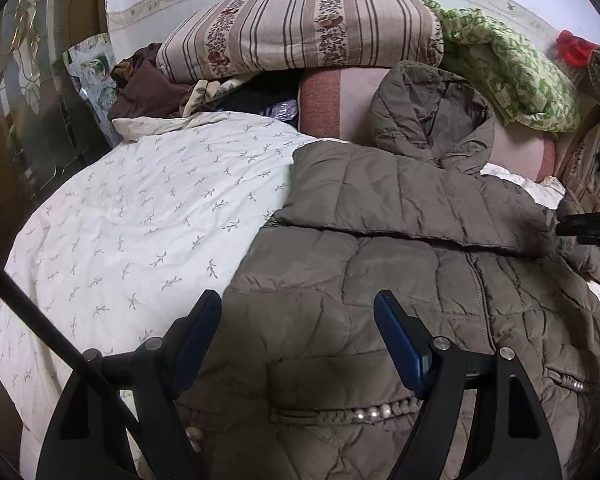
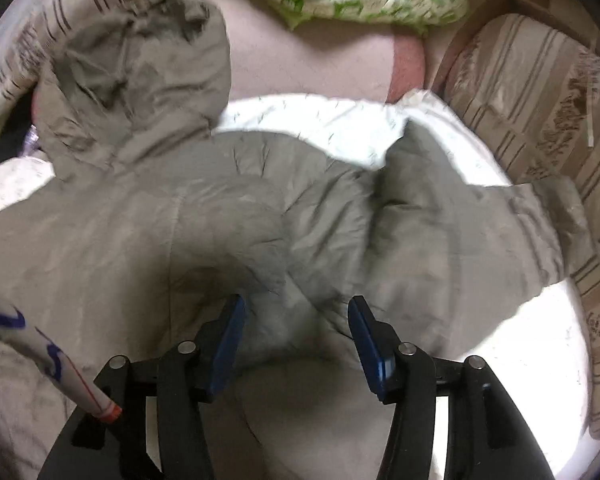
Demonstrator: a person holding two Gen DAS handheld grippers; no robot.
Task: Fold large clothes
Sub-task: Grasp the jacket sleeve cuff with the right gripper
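Note:
A taupe quilted jacket (image 1: 400,264) lies front-up on a white leaf-print duvet (image 1: 140,200). Its hood (image 1: 428,116) rests against a pink pillow, and one sleeve (image 1: 400,196) is folded across the chest. My left gripper (image 1: 296,296) hovers open over the jacket's lower front, above a beaded pocket trim (image 1: 352,414), with nothing between its pads. In the blurred right wrist view the jacket (image 2: 140,232) fills the middle, with the hood (image 2: 136,68) at upper left and the other sleeve (image 2: 460,220) bunched out to the right. My right gripper (image 2: 296,302) stands open just over the fabric.
A striped folded quilt (image 1: 300,28), a green patterned blanket (image 1: 508,72), a pink pillow (image 1: 340,100) and brown clothes (image 1: 148,88) are piled at the head of the bed. A wooden glazed door (image 1: 28,80) stands at left. Striped bedding (image 2: 540,100) lines the right side.

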